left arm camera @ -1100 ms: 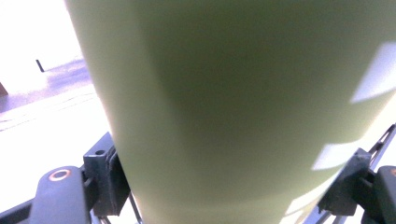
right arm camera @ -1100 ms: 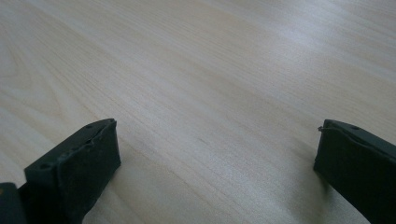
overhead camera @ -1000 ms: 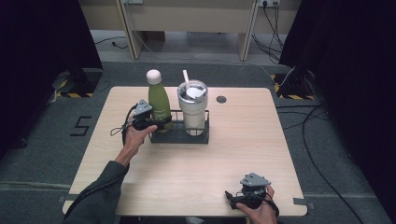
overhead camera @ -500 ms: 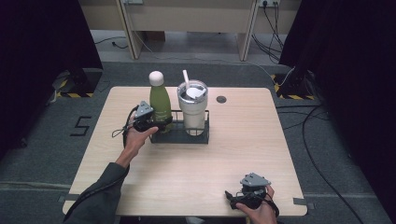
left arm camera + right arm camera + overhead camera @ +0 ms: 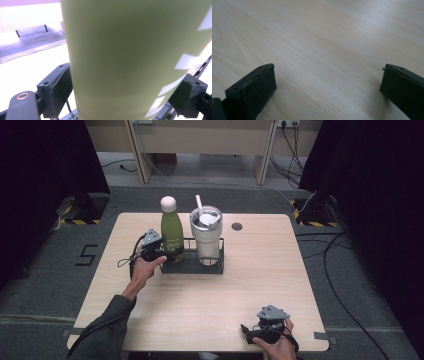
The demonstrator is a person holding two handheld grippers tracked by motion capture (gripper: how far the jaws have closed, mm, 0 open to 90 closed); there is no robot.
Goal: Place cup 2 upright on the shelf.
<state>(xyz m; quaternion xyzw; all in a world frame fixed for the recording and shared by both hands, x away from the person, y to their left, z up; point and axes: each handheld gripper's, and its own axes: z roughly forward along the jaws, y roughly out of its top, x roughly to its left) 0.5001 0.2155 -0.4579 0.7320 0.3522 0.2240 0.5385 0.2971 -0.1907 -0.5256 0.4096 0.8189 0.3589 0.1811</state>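
The right claw [image 5: 248, 330] is resting near the bench [image 5: 250, 285] edge, its jaws standing wide apart over bare wood. Farther off, the left claw [image 5: 167, 254] is gripping the green bottle [image 5: 171, 230], which is standing upright in the black wire rack [image 5: 216, 267], just beside a lidded tumbler [image 5: 206, 237].

A rack [image 5: 192, 268] stands on the table [image 5: 200, 305], behind its middle, with a bottle [image 5: 171, 231] in its left half and a tumbler [image 5: 206, 237] in its right, side by side. The left gripper [image 5: 159, 254] is at the rack's left end, one jaw on each side of the bottle. The right gripper [image 5: 248, 332] rests well apart at the table's near right edge.
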